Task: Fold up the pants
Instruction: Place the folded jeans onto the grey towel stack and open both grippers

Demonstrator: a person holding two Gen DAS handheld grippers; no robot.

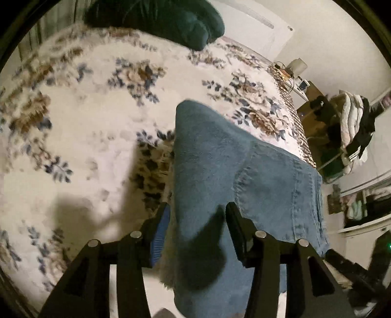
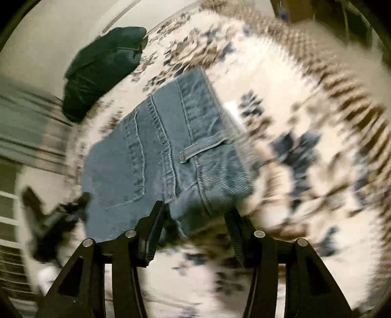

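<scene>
Folded blue jeans (image 1: 244,176) lie on a white floral fleece blanket (image 1: 85,110) on a bed. My left gripper (image 1: 196,208) is open just above the near end of the jeans, with denim showing between its fingers. In the right wrist view the jeans (image 2: 158,151) show a back pocket, a seam and a belt loop. My right gripper (image 2: 195,208) is open over the near edge of the jeans, on the floral blanket (image 2: 305,122). This view is blurred by motion. The left gripper (image 2: 48,220) shows as a dark blur at lower left.
A dark green folded garment (image 1: 166,19) lies at the far end of the bed; it also shows in the right wrist view (image 2: 102,68). The bed edge (image 1: 293,117) runs along the right. Beyond it stand a wooden desk (image 1: 315,110) and a rack with clothes (image 1: 354,127).
</scene>
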